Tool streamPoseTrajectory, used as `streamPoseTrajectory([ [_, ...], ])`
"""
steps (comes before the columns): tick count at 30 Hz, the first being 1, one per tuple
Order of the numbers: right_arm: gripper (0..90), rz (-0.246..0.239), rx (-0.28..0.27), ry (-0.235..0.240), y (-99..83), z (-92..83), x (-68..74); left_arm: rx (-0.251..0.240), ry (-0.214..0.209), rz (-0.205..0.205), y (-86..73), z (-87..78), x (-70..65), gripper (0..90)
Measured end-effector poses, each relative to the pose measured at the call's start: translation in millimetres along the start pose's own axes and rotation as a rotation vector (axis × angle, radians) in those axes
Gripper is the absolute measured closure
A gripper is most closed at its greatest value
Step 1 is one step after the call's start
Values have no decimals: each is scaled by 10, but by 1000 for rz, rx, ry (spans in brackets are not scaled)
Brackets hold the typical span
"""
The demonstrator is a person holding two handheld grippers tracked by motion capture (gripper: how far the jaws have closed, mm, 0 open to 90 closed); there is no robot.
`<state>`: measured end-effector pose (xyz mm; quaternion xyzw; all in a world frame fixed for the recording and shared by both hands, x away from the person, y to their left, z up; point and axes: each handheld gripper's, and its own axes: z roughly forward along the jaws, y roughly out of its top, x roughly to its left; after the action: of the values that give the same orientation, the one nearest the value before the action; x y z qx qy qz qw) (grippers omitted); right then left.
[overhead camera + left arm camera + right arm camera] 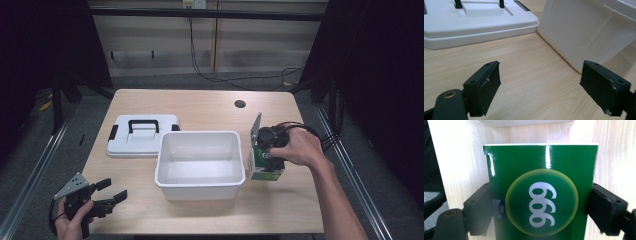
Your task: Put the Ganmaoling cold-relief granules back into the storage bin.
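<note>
Green box [541,195], glossy, marked "999" in a yellow-ringed disc, stood on the tabletop [200,107] just beside the right wall of the white bin [199,162]. In the high view the box [265,167] sat low under the person's right hand [295,147]. Right hand-held gripper [270,157] was closed on it, one jaw pressed to each side face across the width; probably a side grip chosen so the box can be lifted upright and cleared over the bin rim. Whether the box had left the wood could not be told.

Bin open and empty, its lid [142,135] with a black handle laid flat to the left, touching or nearly touching the bin; likely parked there to leave the opening free.

Left hand-held gripper [541,87] had its jaws spread wide with nothing between them, resting low at the near left corner, pointed toward lid [474,22] and bin [584,32], well apart from the work, apparently on standby.
</note>
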<state>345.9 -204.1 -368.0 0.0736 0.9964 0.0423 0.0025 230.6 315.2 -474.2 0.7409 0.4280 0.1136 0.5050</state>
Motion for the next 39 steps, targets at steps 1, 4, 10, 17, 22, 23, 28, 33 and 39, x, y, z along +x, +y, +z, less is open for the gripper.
streamPoseTrajectory([
  [1, 159, -1, 0, -6, 0, -19, 4, 1, -1, 2, -1, 1, 0, 159],
  [4, 160, 5, 1, -1, -9, -62, 12, -4, 1, -2, -1, 1, -2, 159],
  [10, 160, 5, 1, -5, -32, -158, 11, -4, -1, 2, 1, -3, 3, 159],
  [17, 160, 20, -8, -16, -27, -278, 18, -5, -3, -1, 0, -1, 4, 159],
  [22, 160, 16, -10, -19, -7, -344, 4, -5, -4, 2, 1, -3, 3, 159],
  [23, 160, 25, -5, -12, -7, -353, 6, -6, -3, 1, 1, -4, 5, 159],
  [28, 159, 33, 8, -3, 2, -428, 18, -10, -5, -2, 5, -4, 4, 159],
  [33, 159, 27, 8, -14, 24, -546, 21, -9, -5, -2, 3, -3, 4, 159],
  [39, 160, 30, 11, -35, 51, -714, 32, -10, -7, -1, 5, -4, 6, 159],
])
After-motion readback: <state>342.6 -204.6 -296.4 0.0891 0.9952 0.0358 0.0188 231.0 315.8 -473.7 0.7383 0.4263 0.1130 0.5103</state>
